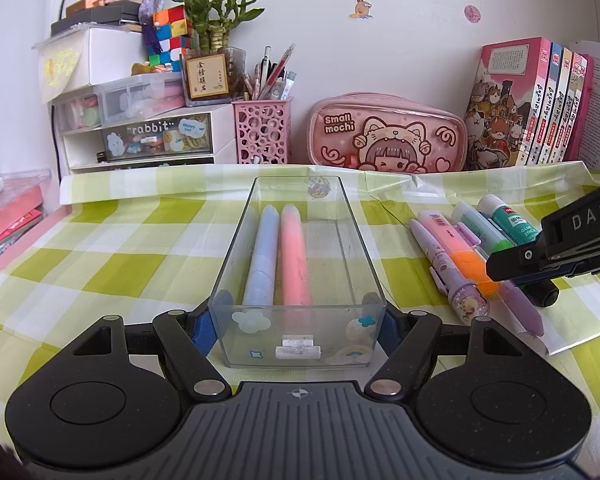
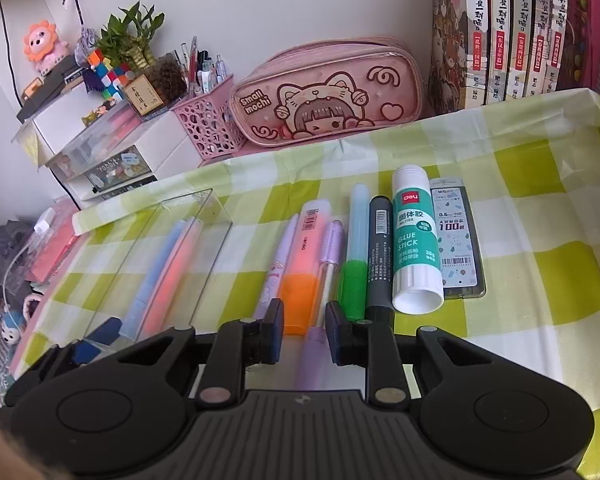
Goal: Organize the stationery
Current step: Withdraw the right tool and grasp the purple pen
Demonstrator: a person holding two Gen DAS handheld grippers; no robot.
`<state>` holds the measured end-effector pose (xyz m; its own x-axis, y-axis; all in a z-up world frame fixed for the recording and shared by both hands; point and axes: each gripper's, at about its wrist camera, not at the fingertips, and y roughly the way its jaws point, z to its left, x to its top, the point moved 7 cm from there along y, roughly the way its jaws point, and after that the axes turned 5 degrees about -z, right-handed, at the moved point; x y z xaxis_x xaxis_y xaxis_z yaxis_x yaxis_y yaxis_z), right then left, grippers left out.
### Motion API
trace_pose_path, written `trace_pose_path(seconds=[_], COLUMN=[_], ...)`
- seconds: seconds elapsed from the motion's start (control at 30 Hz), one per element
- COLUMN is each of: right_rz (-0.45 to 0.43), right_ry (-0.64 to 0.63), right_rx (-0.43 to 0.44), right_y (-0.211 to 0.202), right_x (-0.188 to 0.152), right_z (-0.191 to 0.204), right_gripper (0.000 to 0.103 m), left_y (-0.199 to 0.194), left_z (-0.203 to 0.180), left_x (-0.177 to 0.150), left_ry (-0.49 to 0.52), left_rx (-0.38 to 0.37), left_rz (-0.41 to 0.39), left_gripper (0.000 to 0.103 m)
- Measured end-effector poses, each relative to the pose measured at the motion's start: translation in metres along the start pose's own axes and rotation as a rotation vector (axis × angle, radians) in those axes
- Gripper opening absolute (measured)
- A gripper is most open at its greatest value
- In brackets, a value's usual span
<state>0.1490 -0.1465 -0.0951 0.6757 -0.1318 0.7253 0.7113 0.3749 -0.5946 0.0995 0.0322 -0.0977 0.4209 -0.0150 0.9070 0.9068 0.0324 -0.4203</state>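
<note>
Clear plastic is what you are steadying: your left gripper (image 1: pixel 298 328) is clamping the near end of the see-through tray (image 1: pixel 236 256), its blue pads pressing on both side walls. Inside the tray a blue pen (image 1: pixel 262 256) and a pink pen (image 1: pixel 296 256) are already lying side by side, so two pieces look sorted. Most of the job is still waiting on the checked desk (image 1: pixel 120 248) to the tray's right: a lilac cartoon pen (image 2: pixel 278 264), an orange highlighter (image 2: pixel 302 280), a purple pen (image 2: pixel 328 256), a green highlighter (image 2: pixel 354 256), a dark marker (image 2: pixel 380 248), a glue stick (image 2: pixel 416 240) and a box of pencil leads (image 2: pixel 456 236). Your right gripper (image 2: pixel 303 334) is sitting low over the near ends of the orange highlighter and the purple pen with its jaws drawn in narrow; whether the pads are actually pinching either one cannot be told. The left wrist view is showing you the tray's contents and the clamp plainly, but the right gripper is hiding part of the row. The right wrist view is laying out the whole row, including the lead box.
</note>
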Motion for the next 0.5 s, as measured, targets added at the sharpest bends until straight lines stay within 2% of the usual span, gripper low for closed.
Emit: trace_pose_path(seconds=[0.1,0.17,0.27,0.43,0.5], right_rz=[-0.013,-0.017,-0.026,-0.014,-0.008], right_ry=[-0.03,-0.06,-0.087,-0.079,-0.093], right_rx=[-0.01,-0.041,-0.08,-0.025,-0.028], right_y=[-0.0007,-0.0016,-0.0043,-0.001,0.0025], right_x=[-0.0003,0.0002,0.0002,-0.0004,-0.0025], right_z=[0.0,-0.0009,-0.0056,-0.0034,0.0], right_gripper=[0.016,0.011,0.011,0.011,0.011], left_y=[0.0,0.0,0.0,-0.0004,-0.0003], left_z=[0.0,0.0003,0.0002,-0.0001,-0.0003], left_x=[0.0,0.0,0.0,-0.0002,-0.0002], left_ry=[0.0,0.0,0.0,0.002,0.002], left_rx=[0.0,0.0,0.0,0.001,0.001], left_rz=[0.0,0.0,0.0,0.0,0.0], left_gripper=[0.073,0.073,0.073,0.073,0.073])
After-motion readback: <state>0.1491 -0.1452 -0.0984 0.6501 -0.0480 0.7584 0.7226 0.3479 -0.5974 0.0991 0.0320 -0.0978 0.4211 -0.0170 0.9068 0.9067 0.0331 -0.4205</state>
